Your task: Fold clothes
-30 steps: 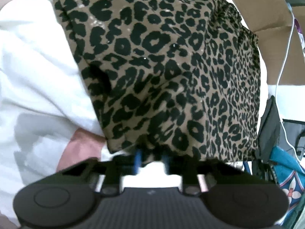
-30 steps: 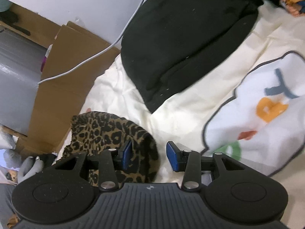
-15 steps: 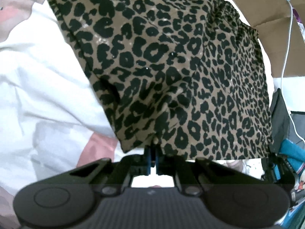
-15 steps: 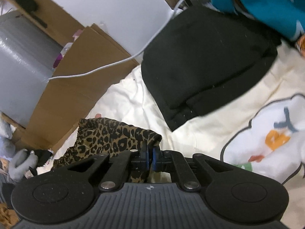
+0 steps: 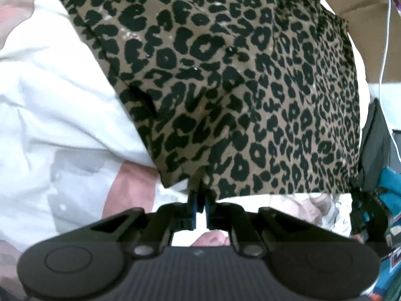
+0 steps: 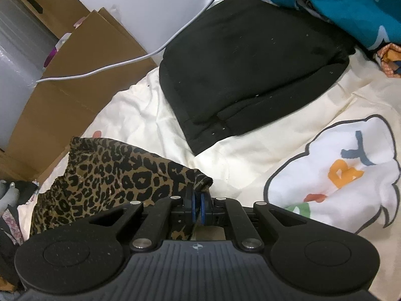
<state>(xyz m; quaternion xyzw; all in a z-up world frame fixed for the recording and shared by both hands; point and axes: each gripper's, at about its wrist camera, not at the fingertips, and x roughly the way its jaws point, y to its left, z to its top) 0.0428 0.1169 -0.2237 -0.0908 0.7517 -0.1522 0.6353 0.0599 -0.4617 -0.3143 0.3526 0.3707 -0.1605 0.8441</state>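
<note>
A leopard-print garment (image 5: 225,87) fills most of the left wrist view, spread over a cream printed bedsheet (image 5: 50,100). My left gripper (image 5: 200,198) is shut on its near hem, which puckers at the pinch. In the right wrist view the same leopard-print garment (image 6: 112,183) lies bunched at the lower left. There my right gripper (image 6: 198,195) is shut on its right-hand corner, and the fabric is lifted slightly off the sheet.
A folded black garment (image 6: 250,70) lies beyond the right gripper on the bedsheet (image 6: 275,145). A teal printed blanket (image 6: 338,5) sits at the top right. Cardboard sheets (image 6: 75,87) and a white cable (image 6: 125,67) stand along the wall on the left.
Both grippers have closed on the leopard-print garment, the left on its hem and the right on its corner. The right one has tilted up, with the black garment more central now.
</note>
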